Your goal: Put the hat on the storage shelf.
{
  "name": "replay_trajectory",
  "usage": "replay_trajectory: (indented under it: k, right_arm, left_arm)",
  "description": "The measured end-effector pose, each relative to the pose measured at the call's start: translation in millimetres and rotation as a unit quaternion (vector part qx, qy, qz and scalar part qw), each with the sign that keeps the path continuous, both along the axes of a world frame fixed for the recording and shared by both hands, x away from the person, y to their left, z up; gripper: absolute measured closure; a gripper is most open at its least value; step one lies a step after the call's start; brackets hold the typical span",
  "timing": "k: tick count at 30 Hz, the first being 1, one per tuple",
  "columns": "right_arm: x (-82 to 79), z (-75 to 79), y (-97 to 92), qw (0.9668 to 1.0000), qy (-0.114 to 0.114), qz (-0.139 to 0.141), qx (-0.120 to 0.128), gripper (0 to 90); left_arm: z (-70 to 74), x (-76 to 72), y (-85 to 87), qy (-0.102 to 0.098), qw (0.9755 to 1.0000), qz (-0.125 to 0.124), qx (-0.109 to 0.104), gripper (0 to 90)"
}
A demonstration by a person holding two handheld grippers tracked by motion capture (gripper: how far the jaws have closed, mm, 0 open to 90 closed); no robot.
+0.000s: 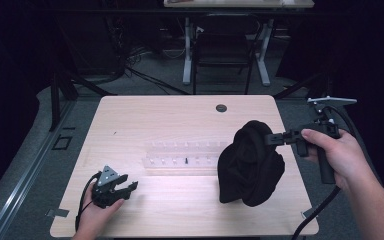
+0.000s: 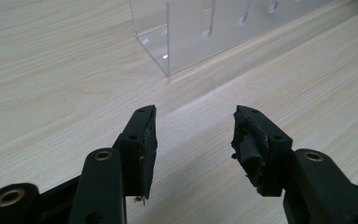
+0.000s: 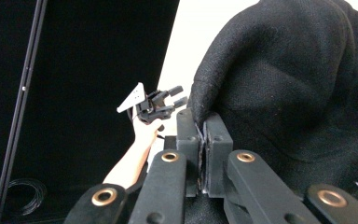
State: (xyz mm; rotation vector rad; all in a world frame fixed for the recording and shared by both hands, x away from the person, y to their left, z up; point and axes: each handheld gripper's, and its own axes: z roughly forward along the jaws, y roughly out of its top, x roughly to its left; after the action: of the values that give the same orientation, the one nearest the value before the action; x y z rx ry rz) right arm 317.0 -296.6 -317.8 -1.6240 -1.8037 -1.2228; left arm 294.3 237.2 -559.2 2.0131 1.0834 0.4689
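A black cloth (image 1: 250,165) hangs in a bunched fold over the right half of the table, pinched at its top edge by my right gripper (image 1: 271,138), which is shut on it. Up close in the right gripper view, that cloth (image 3: 289,79) bulges beyond the closed right gripper (image 3: 204,122). My left gripper (image 1: 126,188) rests low at the table's front left, open and holding nothing. Between the fingers (image 2: 144,135) of the left gripper (image 2: 193,133) only bare wood shows. A clear plastic rack (image 1: 182,158) lies across the table's middle, and its corner (image 2: 186,42) appears ahead of the left gripper.
The light wooden table (image 1: 180,120) has a round cable hole (image 1: 221,108) near its far edge. Beyond it stand a dark chair (image 1: 223,50) and white desk legs (image 1: 187,50). The right gripper's cable (image 1: 320,210) trails down past the table's right front corner.
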Motion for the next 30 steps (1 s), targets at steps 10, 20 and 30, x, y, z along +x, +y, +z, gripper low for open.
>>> replay_trajectory:
  k: [10, 20, 30]
  right_arm:
    - [6.7, 17.3, 3.7, 0.9998, -0.017, -0.01, 0.003, 87.9]
    - [20.8, 28.3, 12.4, 0.9994, -0.03, -0.014, 0.012, 87.9]
    - [37.9, 33.8, 25.9, 0.999, -0.037, -0.02, 0.018, 87.9]
  left_arm:
    - [-0.7, 0.6, -0.1, -0.004, 1.0, 0.002, 0.002, 46.3]
    - [-0.5, 0.6, 0.2, -0.002, 1.0, 0.0, 0.003, 45.9]
    - [-0.2, 0.9, 0.7, -0.002, 1.0, 0.0, 0.002, 46.0]
